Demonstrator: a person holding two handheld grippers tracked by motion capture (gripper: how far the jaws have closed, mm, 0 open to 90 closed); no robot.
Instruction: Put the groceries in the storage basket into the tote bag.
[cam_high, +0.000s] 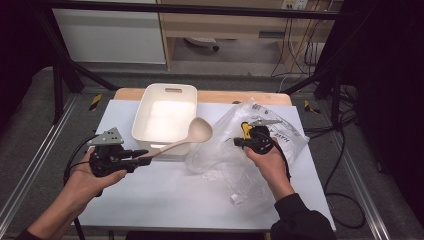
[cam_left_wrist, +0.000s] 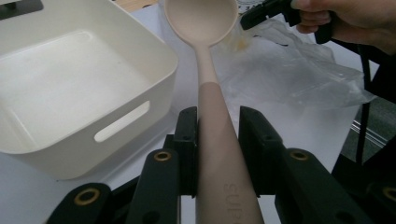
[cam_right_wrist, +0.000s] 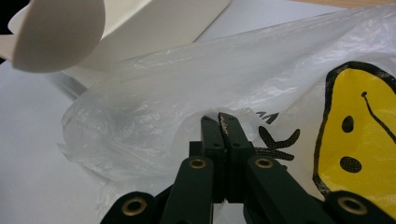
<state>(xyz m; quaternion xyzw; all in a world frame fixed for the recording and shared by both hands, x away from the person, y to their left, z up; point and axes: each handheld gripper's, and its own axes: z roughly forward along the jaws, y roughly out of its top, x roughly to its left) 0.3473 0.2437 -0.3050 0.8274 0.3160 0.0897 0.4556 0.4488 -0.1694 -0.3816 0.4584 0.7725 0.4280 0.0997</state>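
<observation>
While spoon and bag are both gripped, notes on this moment:

Left jaws: closed on the handle of the spoon, pads pressing both sides; handle runs straight out between them.
Right jaws: pinched tight on a fold of the plastic bag, no gap visible between the pads.
Spoon: beige, bowl held clear of the table, just in front of the tub's near wall and beside the bag's left edge; bowl looks empty.
Bag: clear, crumpled, printed with a yellow smiley face; lies on the white sheet right of the tub, one fold lifted by the right gripper.
Tub: white tub with a slot handle, empty, far centre of the table.
Progress: judged part-way; both grasps made, spoon neither in the bag nor in the tub yet. Which way it is travelling, cannot tell.
Left hand pose: left gripper level, pointing right toward the bag, forearm entering from lower left.
Right hand pose: gripper aimed left, wrist over the bag, sleeve at lower right.
</observation>
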